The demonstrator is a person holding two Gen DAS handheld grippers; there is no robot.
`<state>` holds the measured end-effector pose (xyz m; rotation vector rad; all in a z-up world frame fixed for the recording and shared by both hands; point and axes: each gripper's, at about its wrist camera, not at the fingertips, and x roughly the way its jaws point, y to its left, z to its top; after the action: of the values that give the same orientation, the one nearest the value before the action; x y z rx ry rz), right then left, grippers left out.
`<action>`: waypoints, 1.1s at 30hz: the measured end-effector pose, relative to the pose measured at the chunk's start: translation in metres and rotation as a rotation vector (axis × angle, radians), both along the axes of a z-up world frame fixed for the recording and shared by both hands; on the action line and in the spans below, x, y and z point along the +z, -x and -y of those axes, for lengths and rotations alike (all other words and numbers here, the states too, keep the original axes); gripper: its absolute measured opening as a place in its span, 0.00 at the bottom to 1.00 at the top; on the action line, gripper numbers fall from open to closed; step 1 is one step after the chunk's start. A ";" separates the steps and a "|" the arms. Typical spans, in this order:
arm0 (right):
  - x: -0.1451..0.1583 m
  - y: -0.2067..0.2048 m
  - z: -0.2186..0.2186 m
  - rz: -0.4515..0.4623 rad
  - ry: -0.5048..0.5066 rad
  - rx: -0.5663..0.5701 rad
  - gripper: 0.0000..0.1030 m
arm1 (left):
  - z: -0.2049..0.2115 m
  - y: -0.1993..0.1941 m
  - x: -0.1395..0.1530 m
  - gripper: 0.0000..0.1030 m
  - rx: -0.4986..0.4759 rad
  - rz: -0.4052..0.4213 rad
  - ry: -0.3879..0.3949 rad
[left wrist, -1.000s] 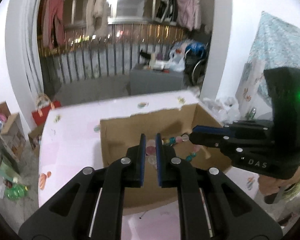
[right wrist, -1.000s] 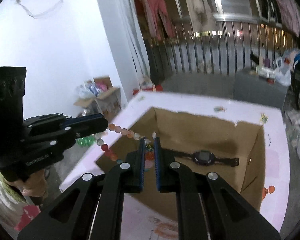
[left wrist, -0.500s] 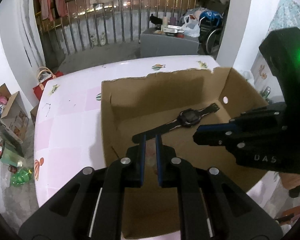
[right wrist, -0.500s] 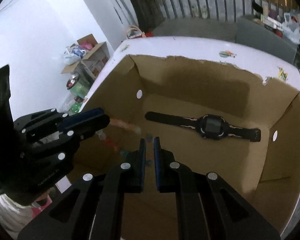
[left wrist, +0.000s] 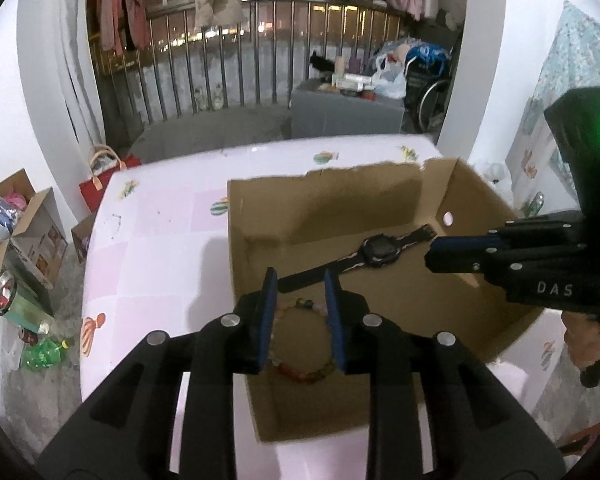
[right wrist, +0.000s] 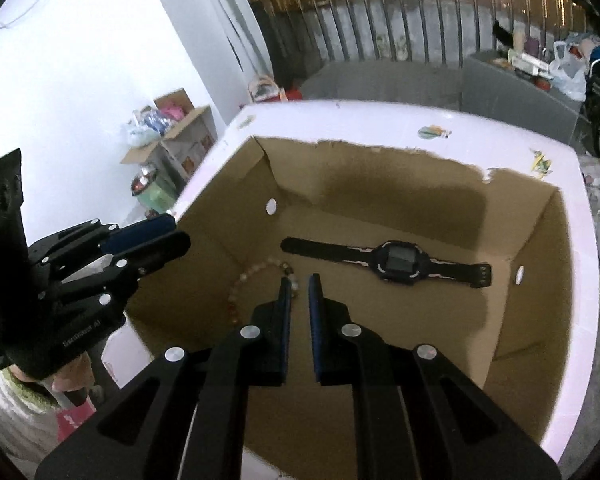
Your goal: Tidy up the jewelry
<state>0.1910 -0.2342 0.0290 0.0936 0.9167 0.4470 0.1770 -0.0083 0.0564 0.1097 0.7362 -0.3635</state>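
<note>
A beaded bracelet [left wrist: 298, 374] [right wrist: 240, 284] lies in a loop on the floor of the open cardboard box [left wrist: 328, 174] [right wrist: 380, 184], near its left wall. Further in, a black digital watch [left wrist: 380, 250] [right wrist: 398, 260] lies flat. My left gripper [left wrist: 300, 276] [right wrist: 176, 232] hovers over the bracelet; its jaws are opening, the pads are apart and nothing is pressed between them. My right gripper [right wrist: 299, 278] [left wrist: 430, 250] hangs over the box with its pads almost together and nothing showing between them. The bracelet's end beads lie just beyond its left fingertip.
The box stands on a pink patterned table [left wrist: 160, 232]. On the ground to the left are cardboard boxes [left wrist: 24, 220], a red bag [left wrist: 104, 178] and a green bottle [left wrist: 44, 354]. A grey cabinet [left wrist: 340, 116] and a railing stand behind. A hand [left wrist: 588, 340] grips the right tool.
Both grippers came down over the box with the bracelet strung between them. The left jaws have spread and the bracelet now lies on the box floor.
</note>
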 end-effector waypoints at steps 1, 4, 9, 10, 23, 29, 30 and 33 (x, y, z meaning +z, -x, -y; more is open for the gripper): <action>0.004 0.007 0.003 0.020 -0.004 0.001 0.10 | -0.001 0.009 0.006 0.23 0.000 0.025 0.011; 0.017 0.036 0.014 0.103 -0.022 0.011 0.12 | -0.005 0.039 0.020 0.23 -0.015 0.097 0.042; 0.027 0.089 0.028 0.230 -0.035 0.032 0.26 | -0.009 0.086 0.028 0.24 -0.051 0.164 0.076; 0.027 0.097 0.030 0.246 -0.033 0.031 0.28 | -0.009 0.099 0.027 0.24 -0.059 0.175 0.084; -0.029 0.167 0.067 0.241 -0.006 -0.070 0.30 | 0.014 0.156 -0.030 0.24 -0.184 0.099 0.124; -0.061 0.162 0.089 0.151 -0.017 -0.151 0.29 | 0.050 0.146 -0.074 0.24 -0.322 -0.024 0.164; -0.065 0.160 0.093 0.134 -0.026 -0.162 0.29 | 0.059 0.140 -0.082 0.24 -0.347 -0.049 0.168; -0.077 0.156 0.098 0.102 -0.029 -0.165 0.29 | 0.075 0.128 -0.099 0.24 -0.364 -0.074 0.154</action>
<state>0.0347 -0.3319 -0.0482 0.1703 0.7955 0.3094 0.0488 -0.0835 -0.0426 0.0850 0.7583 -0.7726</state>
